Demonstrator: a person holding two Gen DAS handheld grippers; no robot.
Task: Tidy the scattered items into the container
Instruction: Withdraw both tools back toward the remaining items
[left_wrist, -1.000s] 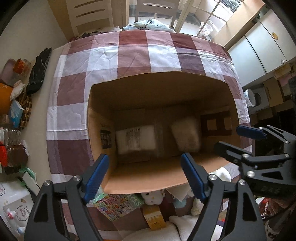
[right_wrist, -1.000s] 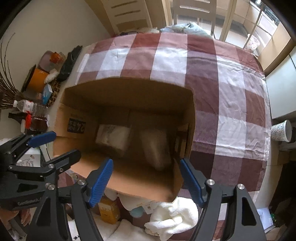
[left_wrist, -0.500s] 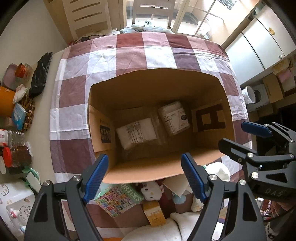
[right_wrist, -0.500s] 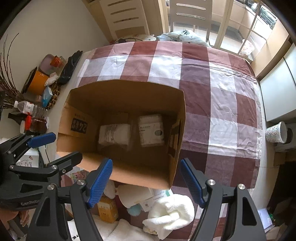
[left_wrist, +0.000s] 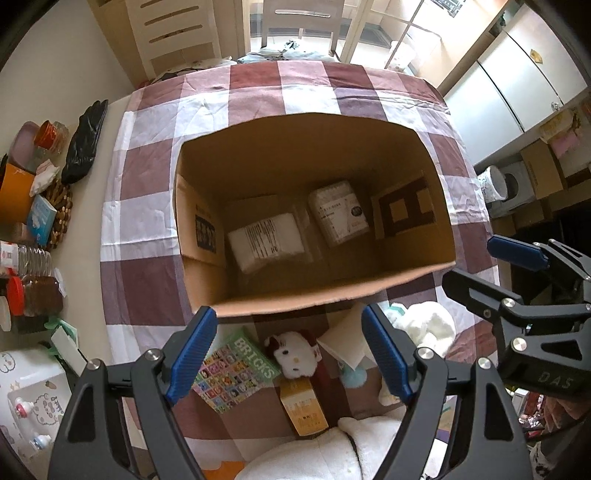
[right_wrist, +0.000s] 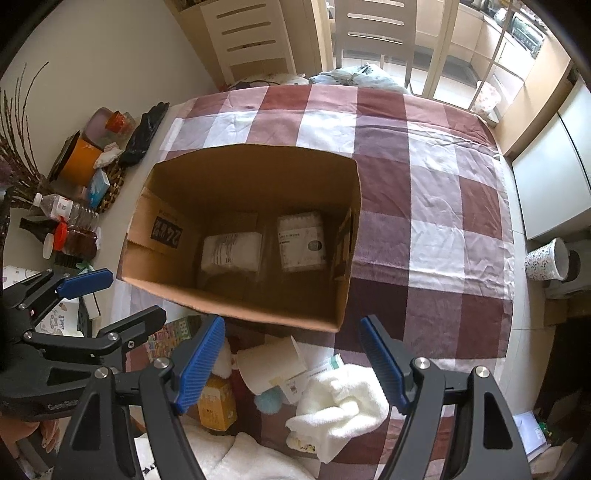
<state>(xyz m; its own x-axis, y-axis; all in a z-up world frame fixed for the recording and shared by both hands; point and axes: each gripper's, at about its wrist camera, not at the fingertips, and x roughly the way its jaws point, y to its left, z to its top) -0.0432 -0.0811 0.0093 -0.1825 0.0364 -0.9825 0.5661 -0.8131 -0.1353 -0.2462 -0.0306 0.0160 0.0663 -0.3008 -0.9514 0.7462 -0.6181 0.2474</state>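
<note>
above the checked maroon-and-white table (left_wrist: 155, 229), both claws hang wide open and empty: the left claw (left_wrist: 286, 354) and the right claw (right_wrist: 291, 360). the open brown cardboard box (left_wrist: 332, 295) already holds two white wrapped packets (left_wrist: 267, 238). just in front lie a white cat plush toy (left_wrist: 293, 356), a colourful bricks booklet (left_wrist: 236, 369) and a fluffy white towel (right_wrist: 340, 402). seemingly between picks; next calls for lowering onto one item.
</note>
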